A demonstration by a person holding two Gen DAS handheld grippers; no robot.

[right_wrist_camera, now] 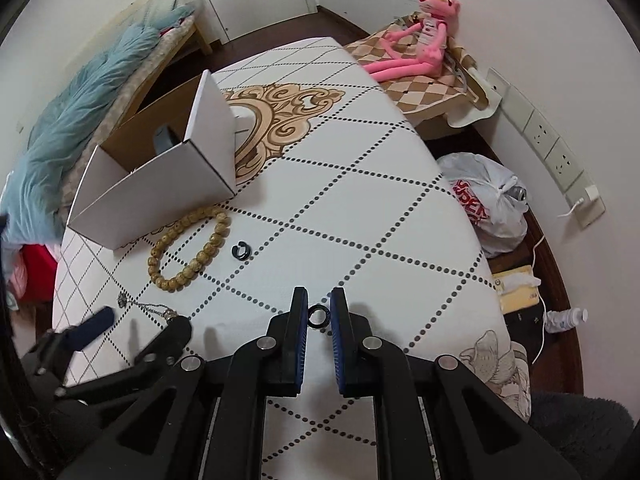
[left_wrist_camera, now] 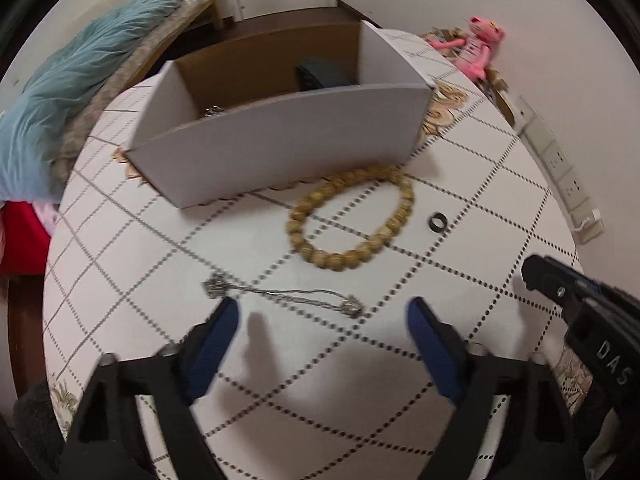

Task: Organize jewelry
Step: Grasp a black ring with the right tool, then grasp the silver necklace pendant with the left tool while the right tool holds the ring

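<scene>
With the right tool (right_wrist_camera: 319, 304) clenched on a small ring (right_wrist_camera: 319, 316), the left tool (left_wrist_camera: 322, 312) hangs released over the chain (left_wrist_camera: 280, 294) on the surface (left_wrist_camera: 460, 184), probably light and limp, best pinched mid-strand.

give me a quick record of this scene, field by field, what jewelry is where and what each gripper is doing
surface: patterned table
box: open white box at the far left, dark item inside
bead bracelet: tan bracelet on the table just in front of the box
loose ring: dark ring right of the bracelet
chain: silver chain nearest the left gripper
left gripper: jaws wide open, over the chain
right gripper: jaws closed on a second ring
</scene>
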